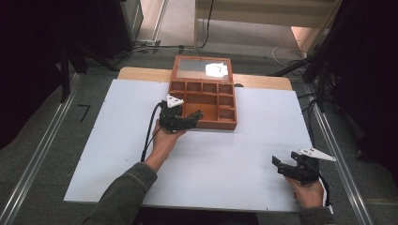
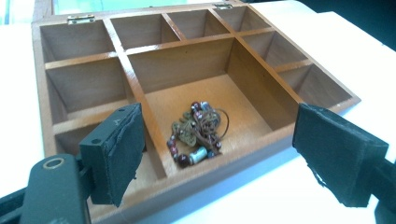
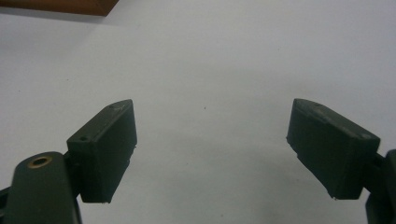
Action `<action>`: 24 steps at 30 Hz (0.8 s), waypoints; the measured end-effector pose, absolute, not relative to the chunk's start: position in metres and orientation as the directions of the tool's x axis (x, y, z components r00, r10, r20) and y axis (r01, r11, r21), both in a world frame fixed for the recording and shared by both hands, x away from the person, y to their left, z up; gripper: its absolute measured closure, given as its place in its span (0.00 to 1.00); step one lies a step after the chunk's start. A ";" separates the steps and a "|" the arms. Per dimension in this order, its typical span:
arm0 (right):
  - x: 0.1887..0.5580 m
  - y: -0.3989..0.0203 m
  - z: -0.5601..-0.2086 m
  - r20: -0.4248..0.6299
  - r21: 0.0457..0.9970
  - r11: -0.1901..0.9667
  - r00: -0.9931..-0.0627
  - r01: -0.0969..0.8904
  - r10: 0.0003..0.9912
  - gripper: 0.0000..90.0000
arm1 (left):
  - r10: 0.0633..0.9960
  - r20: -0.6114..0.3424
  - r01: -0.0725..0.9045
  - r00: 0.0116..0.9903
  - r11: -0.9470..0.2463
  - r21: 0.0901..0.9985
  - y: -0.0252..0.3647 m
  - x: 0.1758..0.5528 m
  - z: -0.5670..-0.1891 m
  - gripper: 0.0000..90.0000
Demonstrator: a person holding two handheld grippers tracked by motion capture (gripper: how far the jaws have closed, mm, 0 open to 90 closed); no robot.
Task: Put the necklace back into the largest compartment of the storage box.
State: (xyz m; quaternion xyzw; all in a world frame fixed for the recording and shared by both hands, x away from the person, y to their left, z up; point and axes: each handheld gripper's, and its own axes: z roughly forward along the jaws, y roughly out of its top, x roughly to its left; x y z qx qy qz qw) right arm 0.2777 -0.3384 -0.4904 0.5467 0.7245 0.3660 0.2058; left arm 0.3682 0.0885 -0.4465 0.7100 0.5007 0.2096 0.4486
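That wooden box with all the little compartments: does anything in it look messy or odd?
Only mildly: a beaded bracelet with brown cord lies in a tangled heap in the large middle compartment of the brown wooden box. The other visible compartments look bare.

Past my left gripper, beyond the far edge of the white table top (image 1: 244, 168), a strip of pale wood (image 1: 141, 73) shows. Farther off lies grey carpet floor (image 1: 42, 140), with metal rails (image 1: 35, 161) running along both sides of me. Dark curtains (image 1: 28, 56) hang to either side. Ahead, cables (image 1: 206, 28) trail across a brighter, light-coloured floor.
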 end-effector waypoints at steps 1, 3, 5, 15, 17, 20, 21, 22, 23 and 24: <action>0.278 -0.338 -0.490 0.102 0.756 0.134 -0.318 0.641 0.943 0.16 | 0.900 -0.151 0.522 0.410 -0.095 0.848 0.090 0.366 -0.447 0.19; 0.278 -0.338 -0.490 0.102 0.756 0.133 -0.317 0.640 0.943 0.16 | 0.900 -0.155 0.525 0.407 -0.092 0.846 0.094 0.363 -0.448 0.19; 0.278 -0.338 -0.490 0.100 0.756 0.135 -0.318 0.640 0.943 0.16 | 0.901 -0.161 0.521 0.403 -0.081 0.850 0.097 0.359 -0.447 0.19; 0.278 -0.337 -0.490 0.098 0.757 0.136 -0.317 0.639 0.943 0.16 | 0.908 -0.163 0.521 0.386 -0.068 0.851 0.117 0.341 -0.449 0.19; 0.278 -0.337 -0.490 0.097 0.757 0.137 -0.316 0.639 0.944 0.16 | 0.910 -0.169 0.529 0.377 -0.062 0.847 0.120 0.339 -0.450 0.19; 0.278 -0.336 -0.490 0.096 0.757 0.138 -0.318 0.638 0.943 0.16 | 0.911 -0.174 0.526 0.375 -0.054 0.849 0.125 0.335 -0.450 0.19; 0.278 -0.336 -0.490 0.096 0.757 0.138 -0.318 0.639 0.943 0.16 | 0.911 -0.176 0.526 0.373 -0.051 0.849 0.127 0.334 -0.450 0.19; 0.278 -0.336 -0.490 0.095 0.757 0.139 -0.318 0.639 0.943 0.16 | 0.912 -0.177 0.525 0.371 -0.048 0.850 0.128 0.332 -0.450 0.19; 0.278 -0.336 -0.490 0.093 0.757 0.142 -0.321 0.637 0.943 0.16 | 0.913 -0.175 0.527 0.369 -0.051 0.848 0.130 0.331 -0.451 0.19; 0.278 -0.336 -0.490 0.093 0.757 0.142 -0.320 0.638 0.943 0.16 | 0.913 -0.178 0.528 0.368 -0.048 0.848 0.131 0.330 -0.451 0.19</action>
